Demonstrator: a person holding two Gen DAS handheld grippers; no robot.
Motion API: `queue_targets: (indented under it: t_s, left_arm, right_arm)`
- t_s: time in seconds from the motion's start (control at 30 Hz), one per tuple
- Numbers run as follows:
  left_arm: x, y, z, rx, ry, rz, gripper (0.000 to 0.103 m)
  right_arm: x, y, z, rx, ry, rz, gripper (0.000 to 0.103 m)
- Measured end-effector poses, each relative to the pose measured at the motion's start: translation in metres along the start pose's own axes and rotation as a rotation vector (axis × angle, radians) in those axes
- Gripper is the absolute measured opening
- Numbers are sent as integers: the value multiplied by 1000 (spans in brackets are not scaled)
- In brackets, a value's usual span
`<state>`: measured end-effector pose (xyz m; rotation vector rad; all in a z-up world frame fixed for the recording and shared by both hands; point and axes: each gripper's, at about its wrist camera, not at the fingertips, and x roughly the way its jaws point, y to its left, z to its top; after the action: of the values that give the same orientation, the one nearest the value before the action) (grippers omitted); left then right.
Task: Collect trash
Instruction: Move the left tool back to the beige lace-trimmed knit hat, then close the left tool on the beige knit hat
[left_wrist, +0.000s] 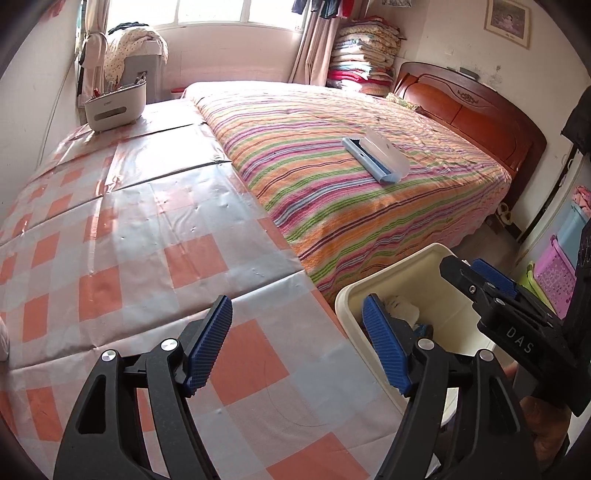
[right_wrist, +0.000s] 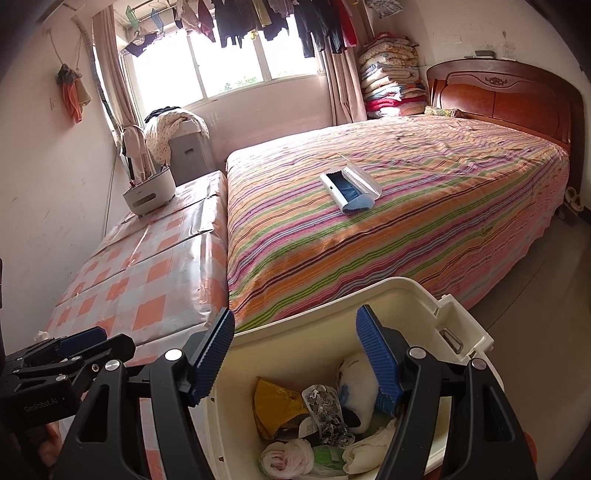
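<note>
A: From the left wrist view, what shows?

B: The left gripper (left_wrist: 297, 341) hangs spread and empty over the checked tablecloth (left_wrist: 147, 236); the cream trash bin (left_wrist: 402, 273) sits beside it, with only a white wad visible inside.

A: And the right wrist view?

B: The right gripper (right_wrist: 295, 354), also released, hovers above the bin (right_wrist: 399, 291), revealing a yellow wrapper (right_wrist: 275, 402), a foil packet (right_wrist: 325, 410) and a white plastic bag (right_wrist: 284, 456). An open glasses case (right_wrist: 349, 186) lies on the striped bed (right_wrist: 424, 221)
</note>
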<state>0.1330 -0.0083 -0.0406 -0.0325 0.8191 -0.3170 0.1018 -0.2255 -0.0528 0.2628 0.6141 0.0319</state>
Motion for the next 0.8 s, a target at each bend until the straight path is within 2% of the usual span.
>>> queue_targets:
  t_s: [0.17,0.3,0.63,0.8]
  left_arm:
    - [-13,50,0,-111,-12,84,72]
    - [-26,84,-2,-159,-30,142,72]
    - [-67,174,-13,-253,-98,425,73]
    - [-72,226,-21,-344,-70,566,75]
  right_arm:
    - [6,15,-2,-12,14,23,67]
    - [10,28,-5,-27,29,45,67]
    - [17,48,-10,-47,54,69,67]
    - [20,53,-11,-51,63,77,67]
